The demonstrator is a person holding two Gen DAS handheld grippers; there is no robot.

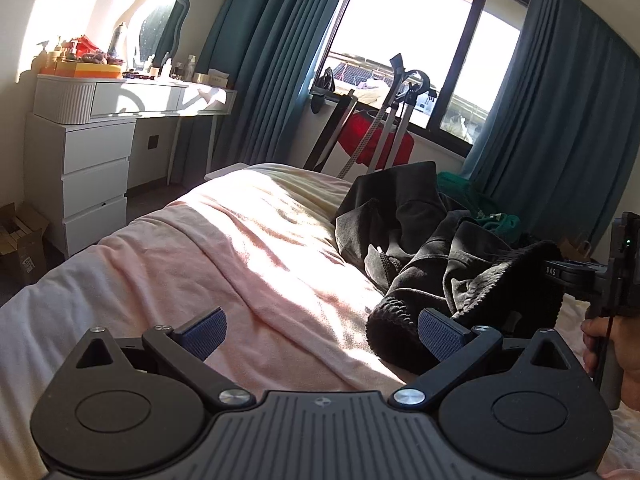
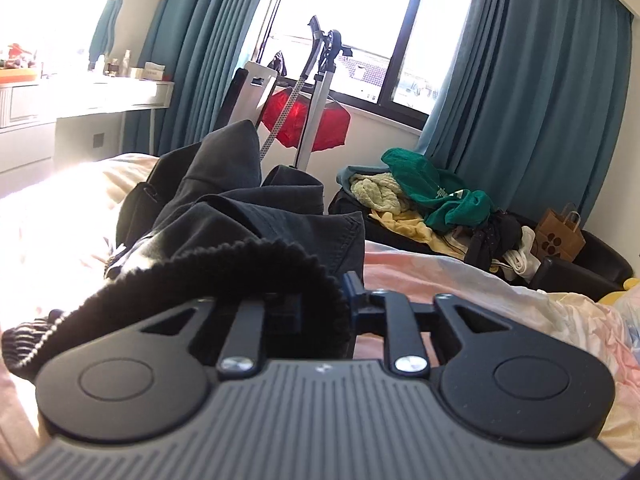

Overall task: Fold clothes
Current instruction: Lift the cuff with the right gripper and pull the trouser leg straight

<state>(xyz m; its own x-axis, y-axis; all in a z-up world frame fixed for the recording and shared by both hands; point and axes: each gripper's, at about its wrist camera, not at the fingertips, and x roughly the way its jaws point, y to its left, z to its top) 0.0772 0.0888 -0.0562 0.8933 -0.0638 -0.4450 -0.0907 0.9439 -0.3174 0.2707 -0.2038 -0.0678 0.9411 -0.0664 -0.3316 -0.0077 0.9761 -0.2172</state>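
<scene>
A dark grey garment with a black ribbed knit hem lies crumpled on the pink bed cover. My left gripper is open and empty, low over the cover; its right pad sits just beside the ribbed hem. My right gripper is shut on the black ribbed hem, which drapes over its fingers and hides the tips. The right gripper also shows at the right edge of the left wrist view, holding the hem up.
A pile of green, yellow and dark clothes lies on a black bench with a brown paper bag beyond the bed. A white dresser, a clothes steamer stand and teal curtains stand by the window.
</scene>
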